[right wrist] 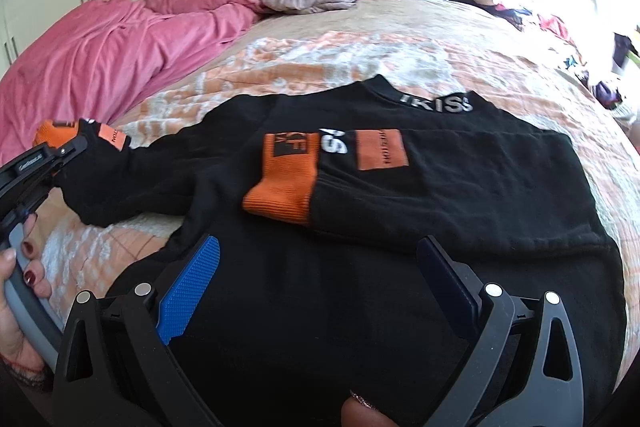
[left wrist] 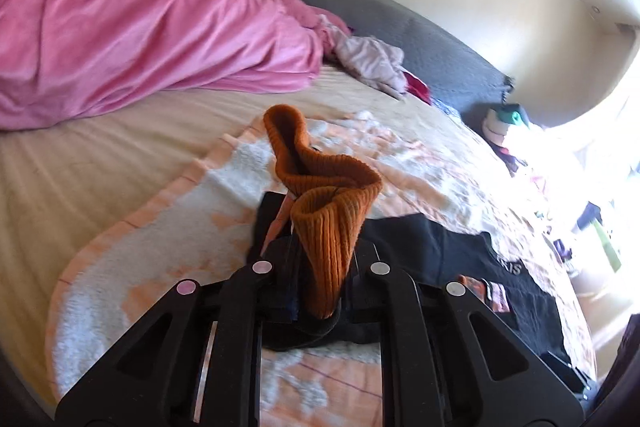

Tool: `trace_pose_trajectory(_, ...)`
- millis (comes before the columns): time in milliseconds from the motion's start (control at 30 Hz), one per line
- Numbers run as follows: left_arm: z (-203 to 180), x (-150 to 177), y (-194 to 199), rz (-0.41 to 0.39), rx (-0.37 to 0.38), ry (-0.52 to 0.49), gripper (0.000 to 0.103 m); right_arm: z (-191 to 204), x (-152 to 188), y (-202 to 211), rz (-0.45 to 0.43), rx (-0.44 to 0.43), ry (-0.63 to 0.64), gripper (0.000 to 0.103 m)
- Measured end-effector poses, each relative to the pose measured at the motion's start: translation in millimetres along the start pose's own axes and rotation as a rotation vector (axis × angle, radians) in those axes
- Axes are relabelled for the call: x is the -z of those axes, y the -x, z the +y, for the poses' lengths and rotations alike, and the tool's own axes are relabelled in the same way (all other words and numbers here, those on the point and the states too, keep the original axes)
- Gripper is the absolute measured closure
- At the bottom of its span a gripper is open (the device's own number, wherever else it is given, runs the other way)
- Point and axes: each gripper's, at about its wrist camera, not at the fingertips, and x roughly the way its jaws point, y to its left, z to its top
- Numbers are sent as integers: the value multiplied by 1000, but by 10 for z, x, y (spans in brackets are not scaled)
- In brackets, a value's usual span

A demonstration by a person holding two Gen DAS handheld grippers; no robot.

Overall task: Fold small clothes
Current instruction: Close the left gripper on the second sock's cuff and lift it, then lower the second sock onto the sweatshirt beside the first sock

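- Black sweater (right wrist: pixel 360 211) lies flat on the peach-and-white blanket (right wrist: pixel 304 55).
- Left gripper (left wrist: pixel 320 267) pinches its orange cuff (left wrist: pixel 324 227) tight.
- Right gripper (right wrist: pixel 316 291) hovers over the body, jaws apart, empty.

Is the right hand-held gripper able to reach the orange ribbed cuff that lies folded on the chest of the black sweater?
Probably yes. The right hand-held gripper is open and empty above the black sweater, and the orange ribbed cuff lies uncovered just ahead, with nothing between them.
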Motion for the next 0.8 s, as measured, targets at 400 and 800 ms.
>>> trace_pose_trajectory(400,-465,186,-32,39,173,-83,95,-556,46,179,-31,112,-127,5)
trace_pose_trajectory(800,-1000,425,-129,130,361,-183,95,-1199,161,382,-63,231,-279,5)
